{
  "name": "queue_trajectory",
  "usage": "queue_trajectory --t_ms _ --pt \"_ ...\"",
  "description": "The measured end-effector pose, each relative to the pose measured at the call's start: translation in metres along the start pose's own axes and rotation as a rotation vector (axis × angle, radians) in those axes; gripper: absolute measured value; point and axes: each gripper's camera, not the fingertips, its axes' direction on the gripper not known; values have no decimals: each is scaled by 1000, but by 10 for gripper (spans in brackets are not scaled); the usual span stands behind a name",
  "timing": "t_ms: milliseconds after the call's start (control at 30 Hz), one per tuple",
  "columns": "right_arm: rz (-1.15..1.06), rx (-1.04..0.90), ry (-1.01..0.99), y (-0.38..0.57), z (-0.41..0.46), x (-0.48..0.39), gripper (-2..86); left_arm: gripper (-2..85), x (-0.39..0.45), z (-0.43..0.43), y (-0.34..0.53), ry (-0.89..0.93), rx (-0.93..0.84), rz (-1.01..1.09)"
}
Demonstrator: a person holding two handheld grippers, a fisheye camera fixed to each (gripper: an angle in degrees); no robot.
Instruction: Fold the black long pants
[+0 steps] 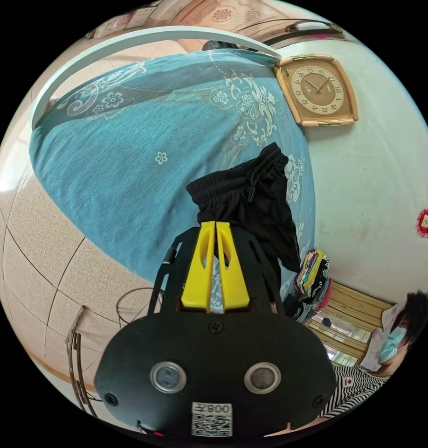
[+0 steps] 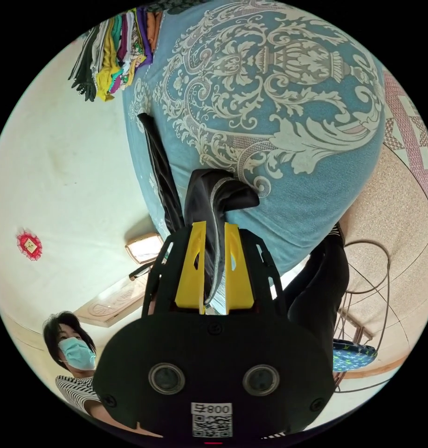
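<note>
Landmark = bed w/ blue patterned bedspread (image 1: 130, 154).

Left gripper (image 1: 216, 225): yellow jaws nearly together, only a thin slit betw. the tips, pinching the black pants (image 1: 251, 200) at the waistband edge. Pants hang up off the bedspread here. Waist end is gathered/elastic, bunched, w/ a drawstring dangling down the middle; fabric matte black, falls in loose folds toward the bed's edge nearest the stack of colourful clothes (image 1: 312, 270). Square wall clock (image 1: 316, 91) sits just beside the bed's far corner. A person in a striped top (image 1: 358, 387) is off the bed, at the view's rim.

Right gripper (image 2: 215, 226): jaws a bit apart, a fold of the pants (image 2: 214, 196) wedged betw. them, both jaws pressing on it. Cloth here looks slightly shiny, w/ a pale grey seam or inner edge running along the fold. A long narrow strip of black leg trails from the gripper across the bedspread (image 2: 293, 93) toward the clothes pile (image 2: 116, 51) at the bed's end. More black fabric droops over the bed's side, near the floor.
</note>
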Motion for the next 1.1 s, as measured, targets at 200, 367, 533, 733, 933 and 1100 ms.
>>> queue_trajectory --t_ms 200,367,533,733,933,1100 --pt "-27 10 -4 -8 -2 1 82 4 -12 7 12 27 7 -13" --pt "0 52 18 -7 -3 3 81 9 -33 8 14 71 15 -31" --pt "22 56 50 -9 -4 6 73 20 -53 11 19 108 14 -32" --pt "0 44 57 -11 -11 9 66 52 -80 19 41 229 63 -62" --pt "-41 33 30 -17 -15 15 45 66 -93 55 44 235 -20 -35" --pt "-76 13 25 -20 -16 17 18 48 -97 75 32 216 -22 -40"
